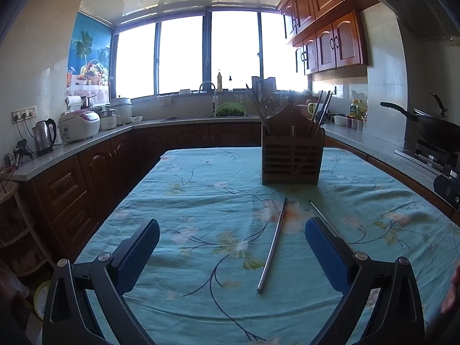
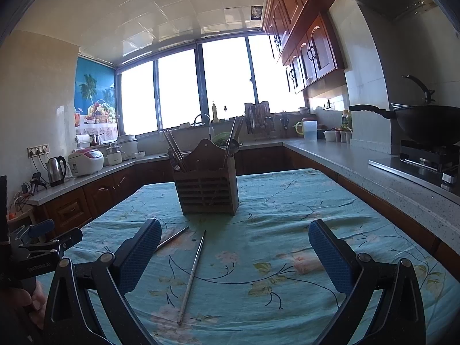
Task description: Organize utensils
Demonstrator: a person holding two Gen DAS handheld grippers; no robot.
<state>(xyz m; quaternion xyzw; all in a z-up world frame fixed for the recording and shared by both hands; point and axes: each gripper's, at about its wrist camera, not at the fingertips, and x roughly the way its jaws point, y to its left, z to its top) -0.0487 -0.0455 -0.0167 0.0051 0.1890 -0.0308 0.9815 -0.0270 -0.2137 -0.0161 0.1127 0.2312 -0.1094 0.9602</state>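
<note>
Writing: only readable bit is pale lettering on the black clamp of the left tool seen from the right wrist view, too blurry to make out honestly.
Left tool: jaws spread wide, nothing pinched, hanging over the counter with its teal floral cloth.
Right tool: same deal, spread wide and holding nothing.
Loose chopsticks: two metal ones flat on the cloth. One chopstick lies between the left tool's fingers, the second chopstick runs under its right finger.
Holder: one wooden slatted utensil holder upright farther back on the counter, well apart from both tools.
In the holder: several chopsticks sticking up on both sides, can't count them for sure.
</note>
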